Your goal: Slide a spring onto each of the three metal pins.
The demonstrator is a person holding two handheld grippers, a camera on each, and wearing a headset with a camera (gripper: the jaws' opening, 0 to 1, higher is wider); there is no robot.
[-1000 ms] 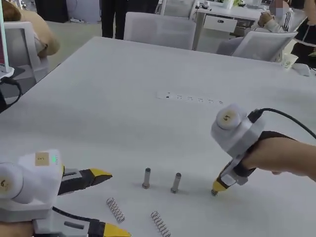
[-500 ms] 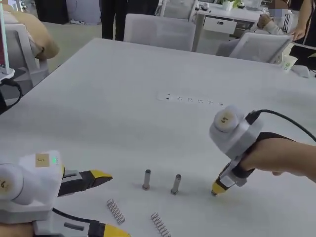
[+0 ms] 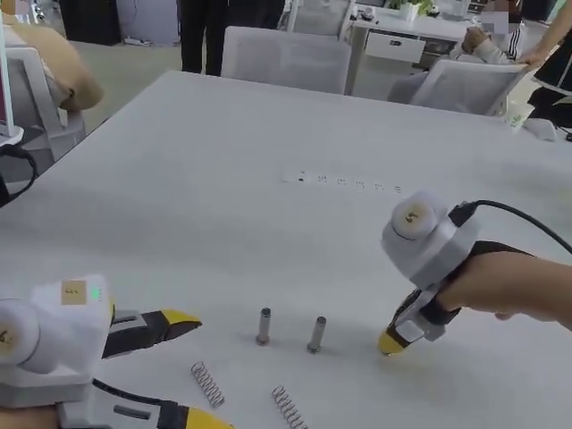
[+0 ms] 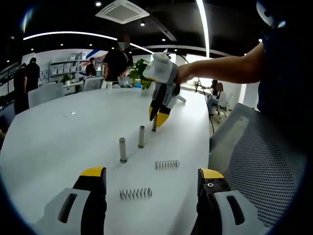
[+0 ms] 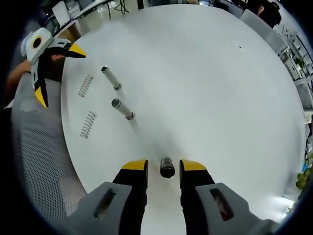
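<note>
A: Moved very little since half a second ago. Kept the left gripper (image 3: 197, 368) low at the near edge of the table (image 3: 268, 179), and kept the right gripper (image 3: 391, 342) down at the third pin (image 5: 167, 167).

B: Agreed. Starting from the left: jaws wide apart there, holding nothing. Between the tips, flat on the table and untouched, the first spring (image 3: 207, 382). Just to the right, also flat, the second spring (image 3: 288, 405).

A: Then two bare pins, the left pin (image 3: 264, 325) and the middle pin (image 3: 316, 333). Upright, side by side, near the springs but apart from them.

B: At the far right, the third pin, upright between the right jaws. Parted only narrowly, with a thin gap on each side in the right gripper view, so probably released and not pinching. Looks ribbed, maybe with a coil already on, but too small to be sure.

A: And the risks?

B: Could clip that pin and tip it over if pulled away sideways. On the left, could squash the spring or shoot it off the near edge if closed too hard. Could also knock over the bare pins while threading, being probably free-standing.
</note>
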